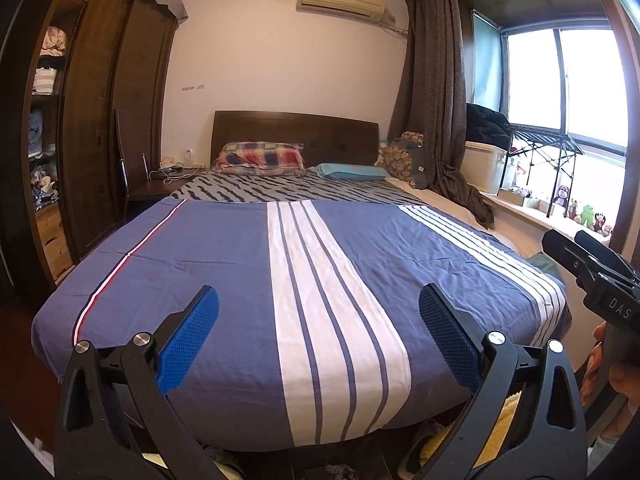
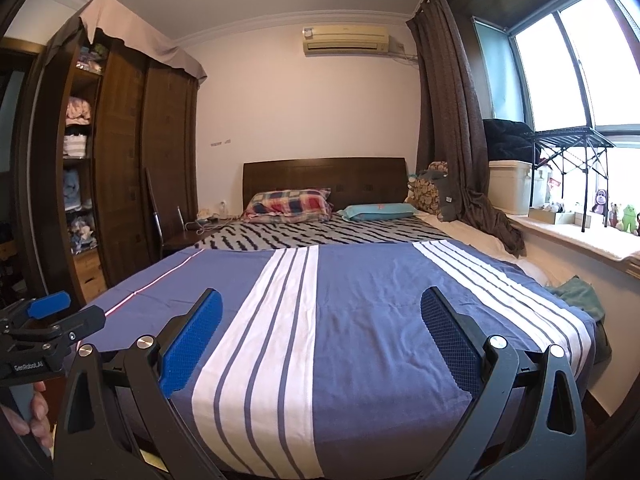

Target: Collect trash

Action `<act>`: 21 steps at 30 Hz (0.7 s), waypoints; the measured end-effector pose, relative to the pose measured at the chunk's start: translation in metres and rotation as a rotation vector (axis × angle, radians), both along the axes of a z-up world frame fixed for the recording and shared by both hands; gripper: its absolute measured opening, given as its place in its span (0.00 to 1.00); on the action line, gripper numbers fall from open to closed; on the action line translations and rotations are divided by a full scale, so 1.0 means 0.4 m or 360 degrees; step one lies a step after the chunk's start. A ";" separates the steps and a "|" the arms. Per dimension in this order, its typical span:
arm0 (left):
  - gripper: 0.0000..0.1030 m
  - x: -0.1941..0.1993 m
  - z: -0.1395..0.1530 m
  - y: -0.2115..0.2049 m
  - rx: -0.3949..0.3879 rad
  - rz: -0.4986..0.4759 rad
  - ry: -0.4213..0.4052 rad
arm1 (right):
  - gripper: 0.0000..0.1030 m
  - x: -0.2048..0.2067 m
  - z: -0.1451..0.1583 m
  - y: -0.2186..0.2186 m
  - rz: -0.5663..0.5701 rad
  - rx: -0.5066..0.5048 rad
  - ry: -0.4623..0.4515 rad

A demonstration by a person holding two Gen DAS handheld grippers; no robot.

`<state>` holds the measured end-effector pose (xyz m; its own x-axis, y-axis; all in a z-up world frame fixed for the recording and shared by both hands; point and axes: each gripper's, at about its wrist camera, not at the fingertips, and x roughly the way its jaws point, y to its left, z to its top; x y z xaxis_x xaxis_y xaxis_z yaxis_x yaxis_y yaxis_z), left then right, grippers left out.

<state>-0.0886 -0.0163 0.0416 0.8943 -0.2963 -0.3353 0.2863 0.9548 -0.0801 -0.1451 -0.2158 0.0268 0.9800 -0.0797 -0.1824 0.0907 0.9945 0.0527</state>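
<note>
My left gripper [image 1: 319,308] and right gripper [image 2: 321,310] both hang at the foot of the bed [image 1: 224,256], jaws spread wide, nothing between the blue pads [image 2: 192,344]. The striped blue cover [image 2: 360,300] lies bare beneath them; no trash can be made out on it. Under the bed's foot edge, partly hidden, lie a slipper [image 1: 420,440] and yellow fabric [image 1: 496,428]. A green cloth [image 2: 576,294], half cut off, sits at the bed's window side. Small items on the nightstand [image 1: 160,188] are too blurred to identify.
</note>
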 end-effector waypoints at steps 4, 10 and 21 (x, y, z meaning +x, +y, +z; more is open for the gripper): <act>0.92 0.000 0.001 0.000 0.0000 0.0000 -0.0003 | 0.97 0.000 -0.001 0.001 0.0003 0.0002 0.0001; 0.92 -0.003 0.005 0.001 0.0003 -0.0002 -0.0007 | 0.97 0.003 -0.002 0.003 0.0018 -0.0002 0.0011; 0.92 -0.003 0.014 0.006 0.0003 0.0003 -0.0017 | 0.97 0.004 0.001 0.003 0.0022 0.0001 0.0014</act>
